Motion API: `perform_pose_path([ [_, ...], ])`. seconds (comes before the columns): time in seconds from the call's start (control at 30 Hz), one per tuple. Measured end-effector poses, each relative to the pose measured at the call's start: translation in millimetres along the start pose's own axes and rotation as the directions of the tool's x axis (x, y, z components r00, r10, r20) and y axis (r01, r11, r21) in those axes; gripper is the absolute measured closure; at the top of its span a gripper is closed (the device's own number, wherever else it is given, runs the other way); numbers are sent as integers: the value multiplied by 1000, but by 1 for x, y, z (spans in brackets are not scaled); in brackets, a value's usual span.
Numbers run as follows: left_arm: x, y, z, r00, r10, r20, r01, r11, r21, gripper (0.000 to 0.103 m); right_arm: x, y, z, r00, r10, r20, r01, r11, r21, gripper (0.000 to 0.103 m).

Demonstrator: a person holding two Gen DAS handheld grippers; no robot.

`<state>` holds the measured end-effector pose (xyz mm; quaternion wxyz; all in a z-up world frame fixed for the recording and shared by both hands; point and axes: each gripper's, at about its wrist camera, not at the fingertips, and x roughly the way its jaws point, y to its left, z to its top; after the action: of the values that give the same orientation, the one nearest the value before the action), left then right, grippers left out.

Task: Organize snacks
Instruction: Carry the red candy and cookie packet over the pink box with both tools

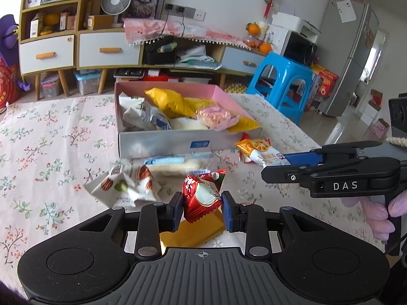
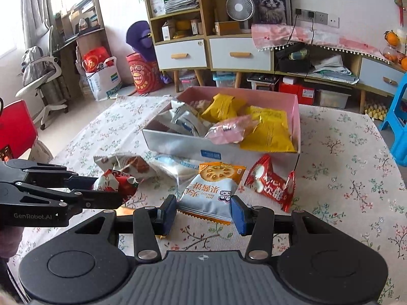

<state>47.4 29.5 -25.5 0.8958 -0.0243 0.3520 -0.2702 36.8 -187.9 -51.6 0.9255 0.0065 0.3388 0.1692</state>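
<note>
The left gripper has its two pads closed on a red snack packet, held a little above the flowered tablecloth. The right gripper is wide open, its fingers on both sides of the near edge of a jam biscuit packet; the pads do not press it yet, so it holds nothing.

The pink snack box stands at 12 o'clock from both grippers, already holding yellow bags and a pink packet. On the cloth before it lie a white packet with nuts printed on it, a pale blue-white packet, and a second red packet at 2 o'clock from the right gripper.

To do this step well, I think the left packet should travel over the near wall of the box, high enough to clear it, and be released above a free place. The right gripper should close on the flat sealed edge, not the puffed middle, which may slip.
</note>
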Motion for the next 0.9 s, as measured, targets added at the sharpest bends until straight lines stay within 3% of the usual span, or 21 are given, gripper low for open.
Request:
perform_pose_path([
  [0.53, 20, 15, 44, 993, 88, 77, -81, 993, -86, 74, 8, -15, 35, 997, -26, 77, 23, 999, 46, 68],
  [0.9, 52, 40, 64, 980, 188, 59, -181, 977, -109, 74, 34, -34, 51, 994, -76, 78, 67, 992, 106, 68],
])
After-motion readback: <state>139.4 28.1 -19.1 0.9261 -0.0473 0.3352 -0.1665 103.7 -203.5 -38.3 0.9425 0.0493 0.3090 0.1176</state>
